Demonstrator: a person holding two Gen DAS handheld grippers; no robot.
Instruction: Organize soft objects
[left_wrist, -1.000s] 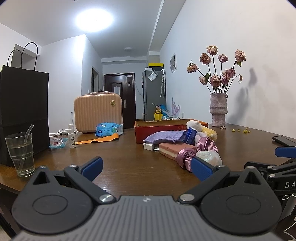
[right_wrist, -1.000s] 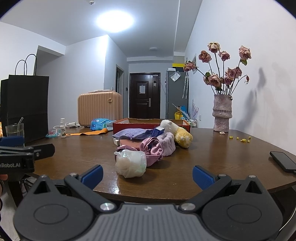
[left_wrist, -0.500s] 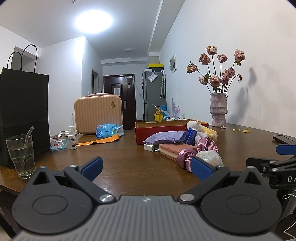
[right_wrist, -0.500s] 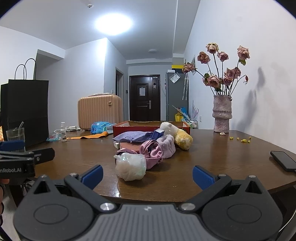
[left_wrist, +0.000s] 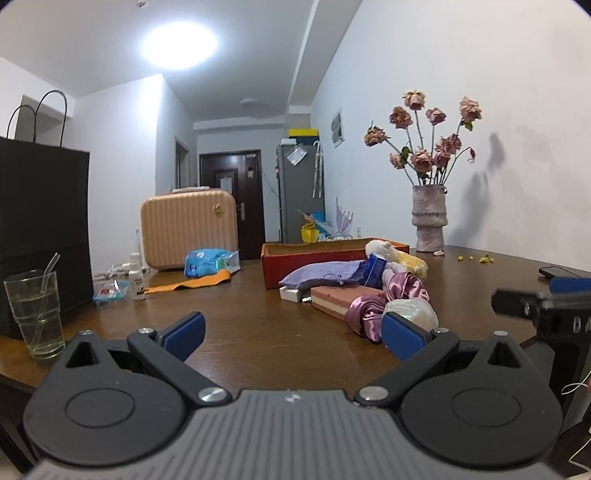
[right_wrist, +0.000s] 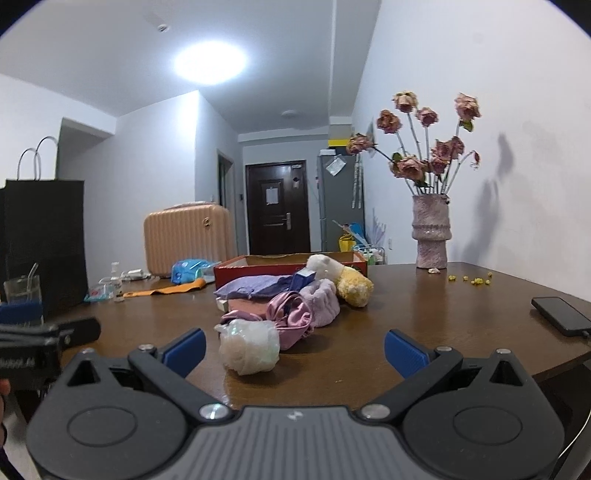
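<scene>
A heap of soft things lies mid-table in front of an open red box (right_wrist: 288, 266) (left_wrist: 332, 254): a white mesh puff (right_wrist: 249, 346) (left_wrist: 410, 312) nearest, pink satin scrunchies (right_wrist: 290, 314) (left_wrist: 369, 314), a lilac plush band (right_wrist: 325, 301), a purple pouch (right_wrist: 255, 286) (left_wrist: 321, 277), a pink sponge block (left_wrist: 341, 297) and a white-and-yellow plush toy (right_wrist: 341, 275) (left_wrist: 397, 254). My right gripper (right_wrist: 294, 350) is open, the puff just beyond its left pad. My left gripper (left_wrist: 293, 332) is open over bare wood, left of the heap.
A black paper bag (left_wrist: 40, 221) and a glass of water (left_wrist: 35, 310) stand at the left edge. A peach case (left_wrist: 188, 229), a blue wipes pack (left_wrist: 208, 261) and an orange strip (left_wrist: 188, 285) sit behind. A vase of dried roses (right_wrist: 430, 232) and a phone (right_wrist: 561, 315) are right.
Both grippers have risen slightly and eased toward the heap, so the table looks lower in each view. Both stay open. None of the soft things has moved.
</scene>
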